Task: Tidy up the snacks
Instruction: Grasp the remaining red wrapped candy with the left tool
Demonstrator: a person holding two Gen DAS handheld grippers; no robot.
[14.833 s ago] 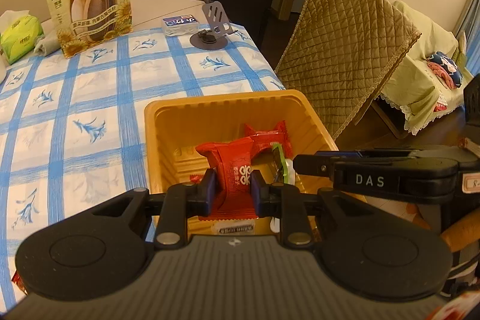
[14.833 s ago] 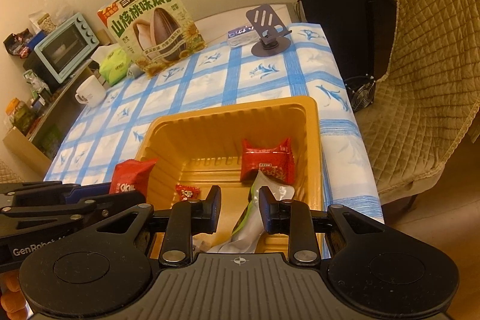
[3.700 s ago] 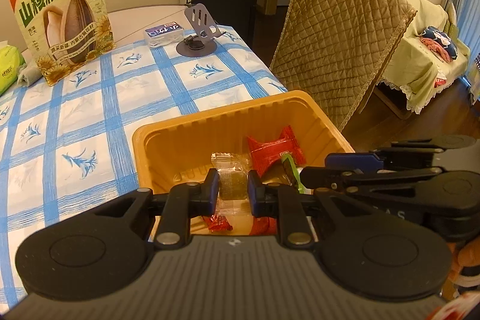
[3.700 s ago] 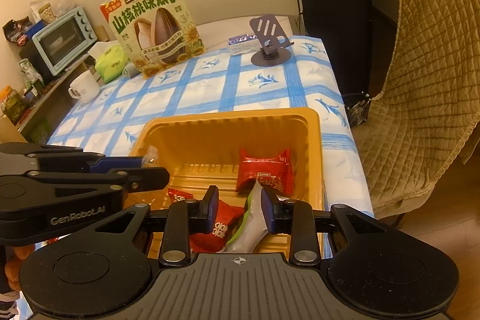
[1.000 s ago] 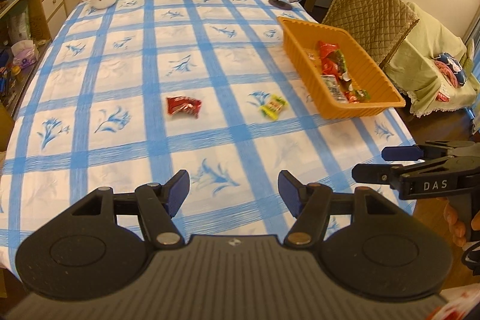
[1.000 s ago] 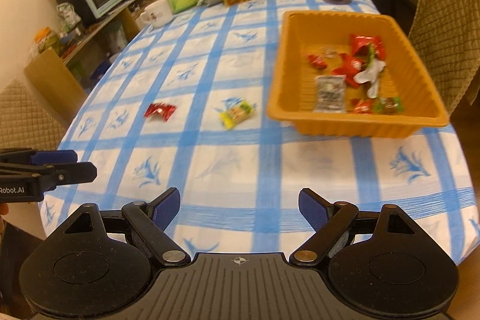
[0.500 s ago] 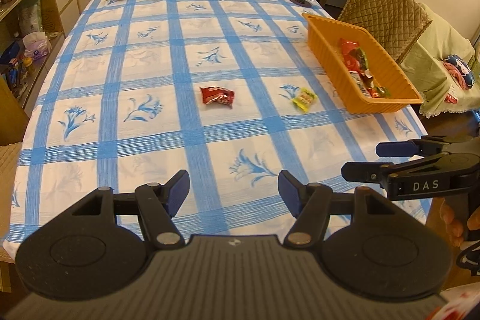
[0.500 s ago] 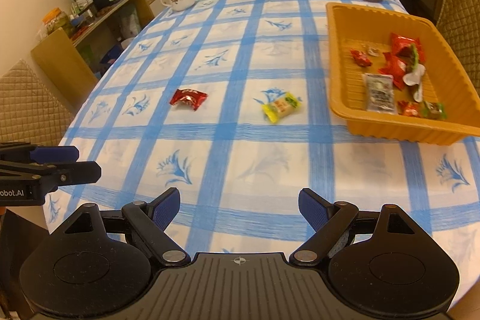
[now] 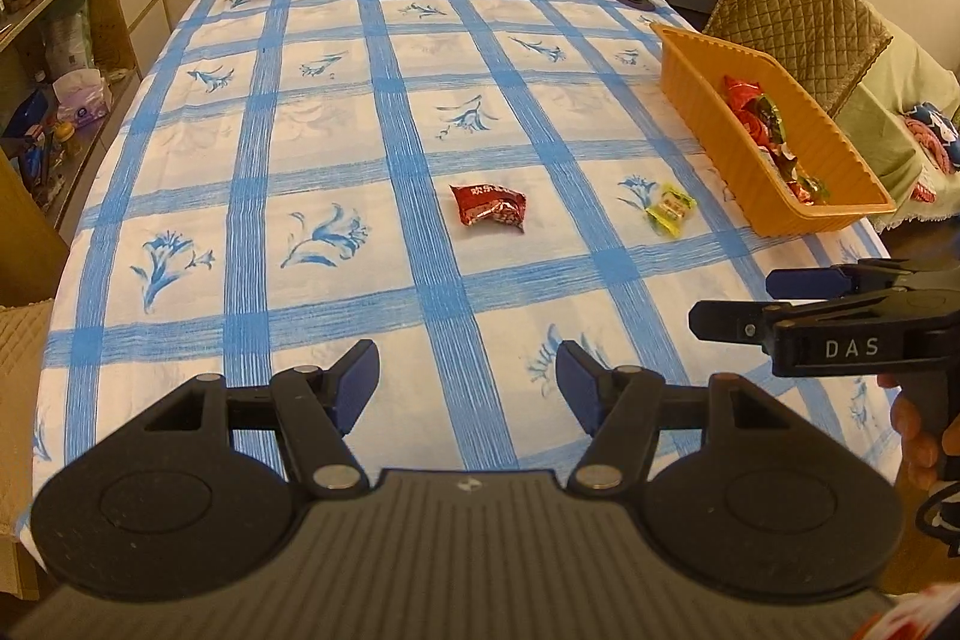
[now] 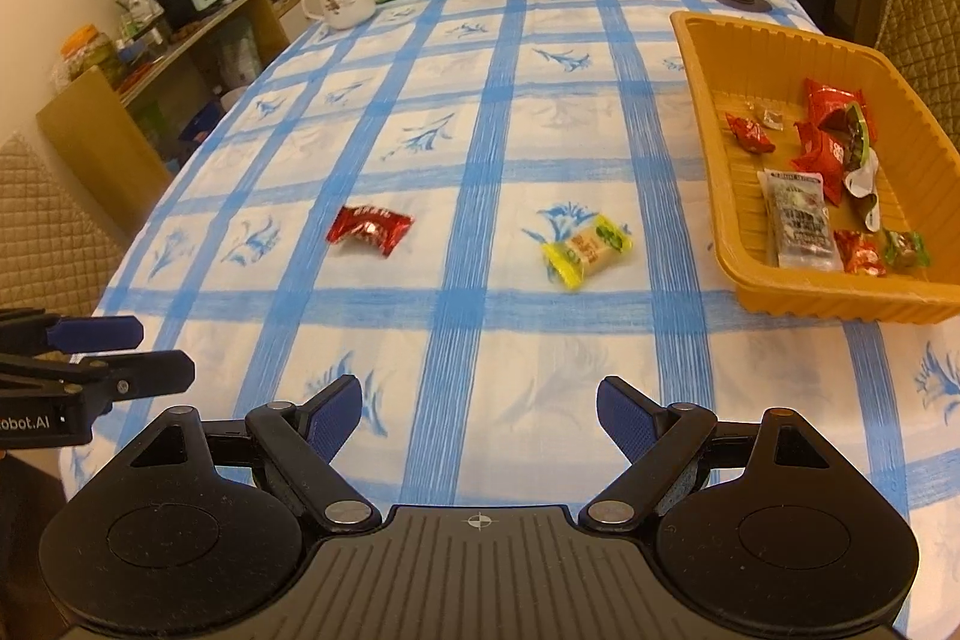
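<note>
Lying well ahead of each wide-apart, empty hand-held gripper [image 9: 468, 388] are a red snack [image 9: 489, 207] and a yellow snack [image 10: 587, 250].

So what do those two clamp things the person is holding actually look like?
Both are matte black plastic. The left gripper and right gripper each have a ribbed body, two round discs, jointed arms with silver pins, and blue-padded fingers. Side on, white lettering shows: "DAS" on the right one, "obot.AI" on the left.
</note>
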